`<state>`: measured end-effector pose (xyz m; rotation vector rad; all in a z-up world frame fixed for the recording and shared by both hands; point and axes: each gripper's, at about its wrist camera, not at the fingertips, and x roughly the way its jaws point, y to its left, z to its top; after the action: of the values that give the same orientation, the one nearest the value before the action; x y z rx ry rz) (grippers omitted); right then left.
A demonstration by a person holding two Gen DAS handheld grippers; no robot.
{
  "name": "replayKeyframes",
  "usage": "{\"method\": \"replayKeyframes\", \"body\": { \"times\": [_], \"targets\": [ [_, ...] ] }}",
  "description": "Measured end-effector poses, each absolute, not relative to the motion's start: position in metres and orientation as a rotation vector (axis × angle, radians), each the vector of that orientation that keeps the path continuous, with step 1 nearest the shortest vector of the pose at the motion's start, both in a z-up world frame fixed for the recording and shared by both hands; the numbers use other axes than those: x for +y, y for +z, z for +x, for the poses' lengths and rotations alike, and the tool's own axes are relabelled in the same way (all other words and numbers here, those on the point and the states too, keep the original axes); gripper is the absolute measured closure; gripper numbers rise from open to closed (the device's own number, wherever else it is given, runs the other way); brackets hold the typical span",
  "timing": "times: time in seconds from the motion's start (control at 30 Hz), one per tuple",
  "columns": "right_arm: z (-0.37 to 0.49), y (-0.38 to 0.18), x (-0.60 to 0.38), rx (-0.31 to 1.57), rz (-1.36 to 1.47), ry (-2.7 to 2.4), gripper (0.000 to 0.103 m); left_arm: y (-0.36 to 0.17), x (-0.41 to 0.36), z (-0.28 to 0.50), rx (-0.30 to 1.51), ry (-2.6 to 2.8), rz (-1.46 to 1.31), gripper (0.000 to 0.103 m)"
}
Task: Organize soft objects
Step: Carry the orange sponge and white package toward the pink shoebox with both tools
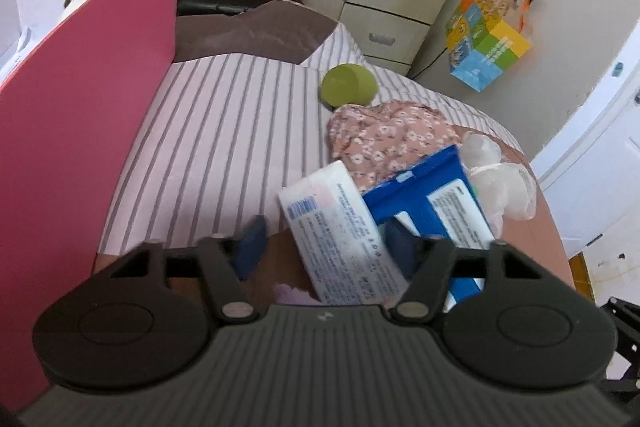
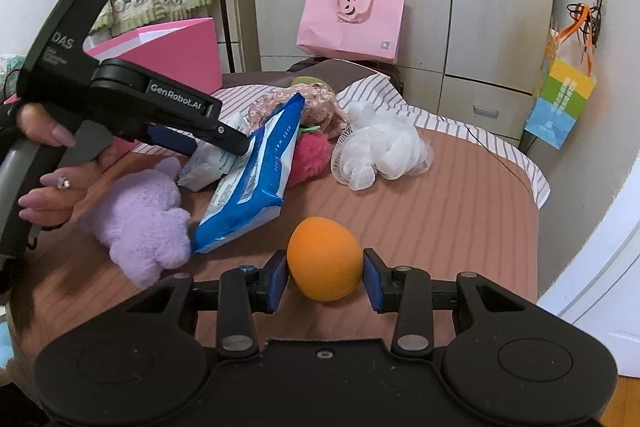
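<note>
My right gripper (image 2: pixel 325 279) is shut on an orange egg-shaped foam ball (image 2: pixel 325 259), held just above the brown bedcover (image 2: pixel 440 219). My left gripper (image 1: pixel 326 247) is open around a white tissue pack (image 1: pixel 336 227). Its right pad touches the pack and a gap shows at its left pad. A blue wipes pack (image 1: pixel 424 195) leans just right of it. In the right wrist view a hand holds the left gripper (image 2: pixel 224 143) over the white pack (image 2: pixel 208 159) and the blue pack (image 2: pixel 256 179). A purple plush (image 2: pixel 144 211) lies below it.
A tall pink box (image 1: pixel 80 107) stands at the left. A floral cloth (image 1: pixel 384 135), a green ball (image 1: pixel 348 83), a white mesh pouf (image 2: pixel 380 147) and a pink fluffy toy (image 2: pixel 312 155) lie on the bed. A pink paper bag (image 2: pixel 352 23) stands by the wardrobe.
</note>
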<state>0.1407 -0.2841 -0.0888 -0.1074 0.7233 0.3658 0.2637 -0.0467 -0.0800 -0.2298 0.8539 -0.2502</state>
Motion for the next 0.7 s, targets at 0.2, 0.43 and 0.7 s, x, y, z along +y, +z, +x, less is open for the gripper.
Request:
{"method": "replayKeyframes", "body": {
  "times": [0.2,0.43,0.7],
  "targets": [
    [0.138,-0.086,-0.285,0.714,-0.096,0.362,0.059,-0.079,-0.051,0.257,0.818,-0.245,-0.210,0.061],
    [0.128,-0.079,-0.285,0.713,-0.124,0.337,0.059,-0.067,-0.053,0.240,0.716,-0.254,-0.189,0.064],
    [0.110,-0.075,-0.280,0.724,-0.150,0.333,0.059,-0.041,-0.043,0.212,0.655,-0.294,-0.209,0.064]
  ]
}}
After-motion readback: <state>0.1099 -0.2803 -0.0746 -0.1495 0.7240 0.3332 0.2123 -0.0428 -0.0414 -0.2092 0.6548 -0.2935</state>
